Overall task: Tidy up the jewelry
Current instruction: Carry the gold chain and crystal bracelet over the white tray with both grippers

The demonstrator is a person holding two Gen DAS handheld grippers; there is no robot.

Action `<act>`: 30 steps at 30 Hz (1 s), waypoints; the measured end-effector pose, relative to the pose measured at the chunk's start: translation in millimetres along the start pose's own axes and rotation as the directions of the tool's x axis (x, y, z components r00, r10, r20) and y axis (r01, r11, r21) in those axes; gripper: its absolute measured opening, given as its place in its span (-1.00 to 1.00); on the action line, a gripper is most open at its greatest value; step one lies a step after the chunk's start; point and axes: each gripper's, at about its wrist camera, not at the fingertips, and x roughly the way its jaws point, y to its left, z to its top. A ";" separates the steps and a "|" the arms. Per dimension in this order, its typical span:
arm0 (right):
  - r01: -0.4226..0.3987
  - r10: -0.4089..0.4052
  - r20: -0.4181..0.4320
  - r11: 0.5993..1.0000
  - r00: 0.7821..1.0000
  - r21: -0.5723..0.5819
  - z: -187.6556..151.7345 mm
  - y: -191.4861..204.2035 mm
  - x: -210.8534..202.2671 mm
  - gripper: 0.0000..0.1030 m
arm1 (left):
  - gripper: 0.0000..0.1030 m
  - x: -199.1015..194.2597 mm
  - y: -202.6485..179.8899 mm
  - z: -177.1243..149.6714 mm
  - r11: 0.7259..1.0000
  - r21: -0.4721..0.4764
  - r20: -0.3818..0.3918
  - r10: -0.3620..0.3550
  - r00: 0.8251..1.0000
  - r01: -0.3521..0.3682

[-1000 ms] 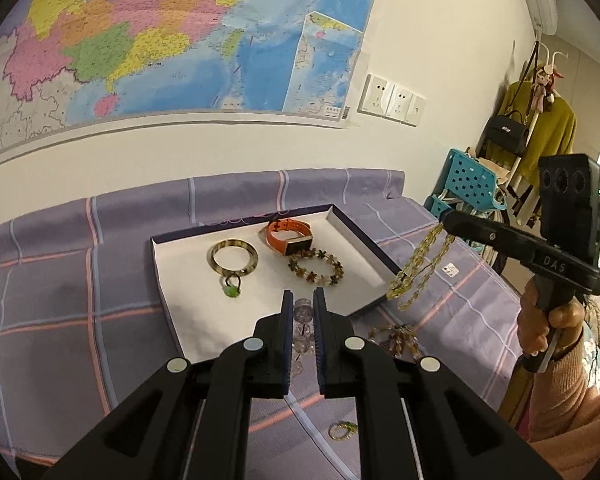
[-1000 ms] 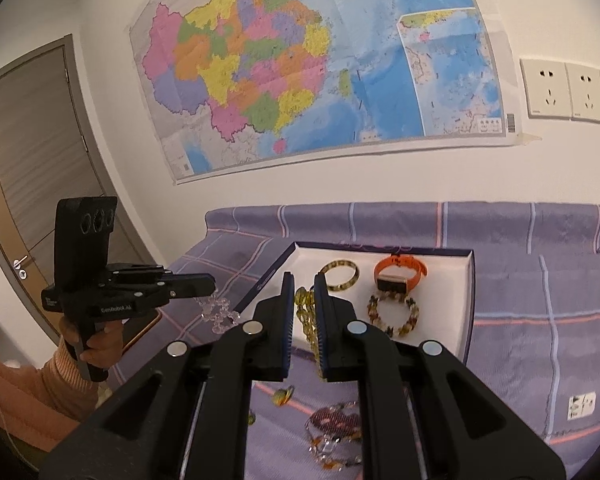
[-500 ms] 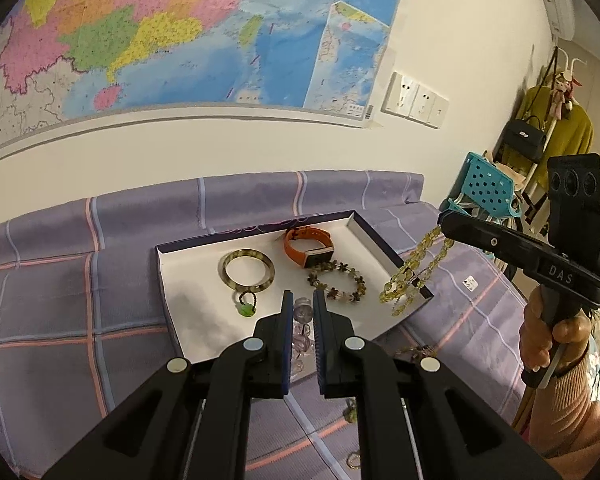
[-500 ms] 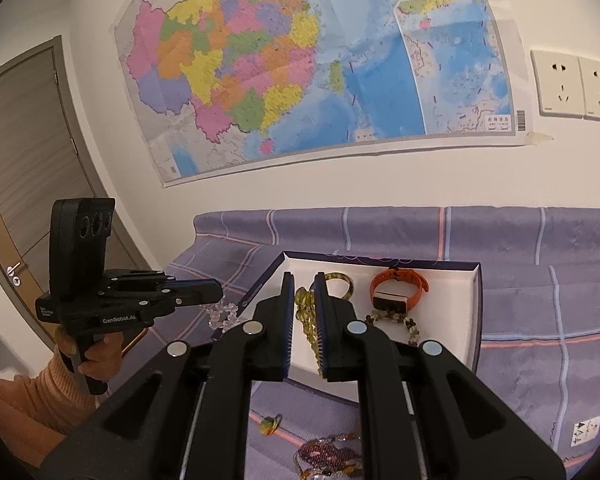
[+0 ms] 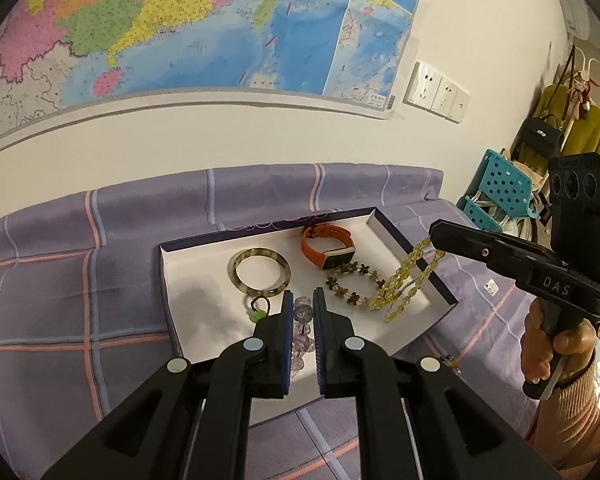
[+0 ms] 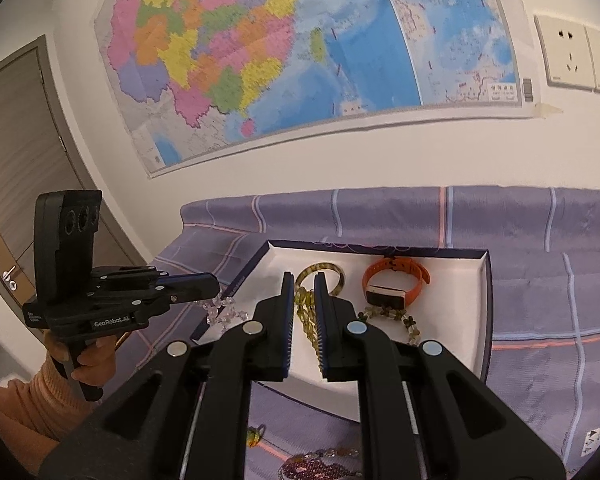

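Observation:
A white tray (image 5: 204,292) with a dark rim lies on the purple checked cloth. In it are a greenish bangle (image 5: 259,271), an orange watch (image 5: 327,245), a brown bead bracelet (image 5: 352,285) and a small green pendant (image 5: 258,312). My left gripper (image 5: 301,312) is shut on a clear crystal bead bracelet (image 5: 303,316) above the tray's front edge; it also shows in the right wrist view (image 6: 224,310). My right gripper (image 6: 303,300) is shut on a yellow bead chain (image 6: 306,316), which hangs over the tray's right rim in the left wrist view (image 5: 404,284).
More jewelry lies on the cloth in front of the tray: a purple bead bracelet (image 6: 312,468) and a small green and orange piece (image 6: 256,434). A wall with a map stands behind. A teal crate (image 5: 500,196) and hanging clothes stand at the right.
Both grippers have moved forward toward the tray with their bracelets. The yellow chain now hangs over the tray's right rim and the clear beads over its front edge.

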 end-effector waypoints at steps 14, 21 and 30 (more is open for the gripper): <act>0.014 -0.013 -0.042 0.999 0.999 0.032 -4.8 -16.8 23.9 -0.80 | -0.85 25.2 6.0 0.3 1.000 -0.025 -0.047 0.018 0.999 -0.019; 0.027 -0.025 -0.055 0.999 0.998 0.046 -6.2 -24.7 31.1 -0.80 | -0.84 32.7 6.0 -1.6 0.999 -0.024 -0.071 0.025 0.997 -0.027; 0.046 -0.041 -0.071 0.997 0.997 0.066 -8.1 -35.4 40.6 -0.80 | -0.84 44.6 7.2 -4.8 0.998 -0.021 -0.098 0.051 0.994 -0.053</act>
